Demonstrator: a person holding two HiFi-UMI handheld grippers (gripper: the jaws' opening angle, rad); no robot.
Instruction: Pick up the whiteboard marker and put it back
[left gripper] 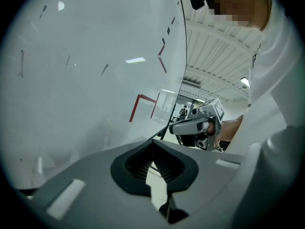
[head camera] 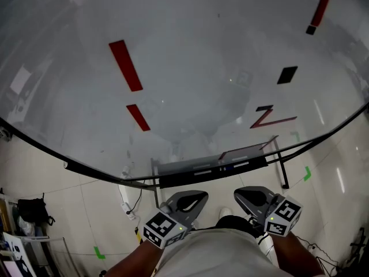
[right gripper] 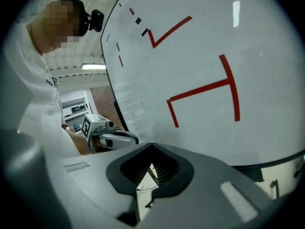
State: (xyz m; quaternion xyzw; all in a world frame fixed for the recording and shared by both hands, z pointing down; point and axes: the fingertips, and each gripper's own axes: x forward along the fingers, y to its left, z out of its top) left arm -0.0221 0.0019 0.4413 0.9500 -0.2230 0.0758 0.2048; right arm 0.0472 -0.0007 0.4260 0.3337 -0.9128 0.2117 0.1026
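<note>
A big whiteboard (head camera: 190, 79) with red strokes stands in front of me. Along its bottom edge runs a dark tray (head camera: 173, 179), and on it lie thin pen-like things (head camera: 203, 169) that may be markers; they are too small to tell apart. My left gripper (head camera: 192, 200) and right gripper (head camera: 247, 197) hang side by side below the tray, close to my body. Both are shut with nothing between the jaws. The left gripper view shows its own jaws (left gripper: 153, 163) closed and the right gripper (left gripper: 198, 125) beyond. In the right gripper view the jaws (right gripper: 151, 168) are closed too.
A black rectangular magnet (head camera: 287, 74) and a smaller black piece (head camera: 311, 30) sit on the board at the right. The board's stand legs (head camera: 283, 172) reach the tiled floor. A black bag (head camera: 31, 210) and cables lie on the floor at the left.
</note>
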